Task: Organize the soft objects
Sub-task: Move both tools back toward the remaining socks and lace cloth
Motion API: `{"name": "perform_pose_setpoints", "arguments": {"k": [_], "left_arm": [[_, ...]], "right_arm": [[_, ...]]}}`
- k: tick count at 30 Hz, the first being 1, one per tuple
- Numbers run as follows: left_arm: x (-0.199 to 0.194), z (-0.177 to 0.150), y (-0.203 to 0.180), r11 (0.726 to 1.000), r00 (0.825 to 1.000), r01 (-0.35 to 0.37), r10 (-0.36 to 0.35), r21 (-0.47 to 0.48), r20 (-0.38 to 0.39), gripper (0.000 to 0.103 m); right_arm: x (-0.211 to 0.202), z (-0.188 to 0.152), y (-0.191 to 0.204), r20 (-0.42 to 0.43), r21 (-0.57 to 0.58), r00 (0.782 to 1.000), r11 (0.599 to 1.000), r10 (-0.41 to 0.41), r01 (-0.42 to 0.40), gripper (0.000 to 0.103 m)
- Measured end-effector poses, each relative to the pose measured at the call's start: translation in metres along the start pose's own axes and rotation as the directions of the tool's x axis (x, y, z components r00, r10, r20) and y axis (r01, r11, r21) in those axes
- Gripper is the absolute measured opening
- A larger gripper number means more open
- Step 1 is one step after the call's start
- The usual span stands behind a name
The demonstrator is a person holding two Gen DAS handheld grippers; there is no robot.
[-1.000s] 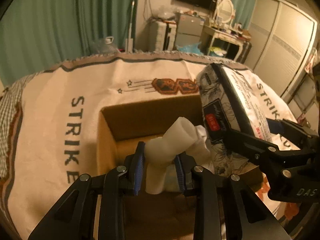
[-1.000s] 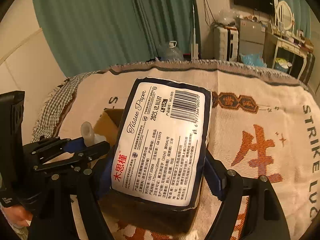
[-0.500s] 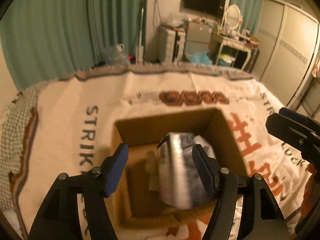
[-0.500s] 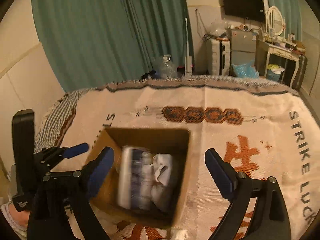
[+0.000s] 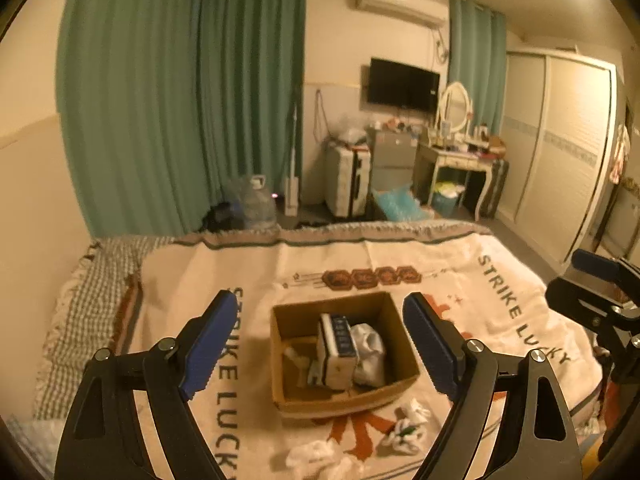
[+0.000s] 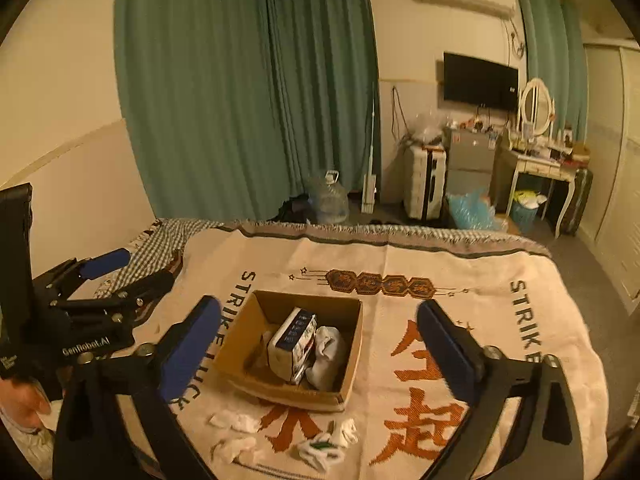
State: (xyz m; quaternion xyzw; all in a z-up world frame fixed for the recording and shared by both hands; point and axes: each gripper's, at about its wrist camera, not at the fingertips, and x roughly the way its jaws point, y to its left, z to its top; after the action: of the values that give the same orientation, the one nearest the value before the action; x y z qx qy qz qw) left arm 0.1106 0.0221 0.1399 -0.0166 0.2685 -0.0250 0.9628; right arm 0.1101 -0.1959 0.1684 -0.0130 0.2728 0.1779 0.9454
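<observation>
Near the middle of the bed's blanket (image 5: 400, 256) sits the cardboard box (image 5: 344, 400), holding a tissue pack (image 5: 338, 346) on end with white socks (image 5: 370, 350) beside it — more socks (image 6: 236, 424) lie loose by the blanket's near edge. Only the right wrist view shows a hand (image 6: 20, 404) gripping the left gripper (image 5: 316, 340). Both it and the right gripper (image 6: 320, 344) hang above the box, jaws wide and still spreading — nothing between them.
</observation>
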Motion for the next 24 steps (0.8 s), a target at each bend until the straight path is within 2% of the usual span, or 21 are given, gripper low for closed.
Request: {"name": "perform_pose_setpoints", "arguments": {"k": [3,7,14,19,24], "left_arm": [[-0.013,-0.015,0.004,1.000,1.000,-0.009,0.009,-0.011,0.001,0.086],[-0.012,-0.043,0.006,0.999,1.000,-0.001,0.000,-0.032,-0.026,0.086],[0.017,-0.104,0.007,0.999,0.993,-0.013,0.008,-0.040,-0.117,0.086],[0.055,-0.151,0.009,0.997,0.973,-0.025,0.008,-0.069,-0.232,0.086],[0.087,-0.190,0.004,0.997,0.941,0.001,-0.029,-0.082,-0.336,0.086]], "right_arm": [[-0.023,-0.010,0.009,0.016,-0.019,1.000,1.000,-0.015,0.015,0.103],[-0.034,-0.034,0.017,-0.010,-0.037,0.999,0.999,-0.033,0.033,0.103],[-0.008,-0.092,0.008,-0.102,0.029,0.994,0.999,-0.031,0.034,0.103],[0.036,-0.141,-0.003,-0.204,0.065,0.978,0.996,-0.048,0.062,0.103],[0.085,-0.181,-0.009,-0.314,0.092,0.948,0.991,-0.060,0.093,0.103]]}}
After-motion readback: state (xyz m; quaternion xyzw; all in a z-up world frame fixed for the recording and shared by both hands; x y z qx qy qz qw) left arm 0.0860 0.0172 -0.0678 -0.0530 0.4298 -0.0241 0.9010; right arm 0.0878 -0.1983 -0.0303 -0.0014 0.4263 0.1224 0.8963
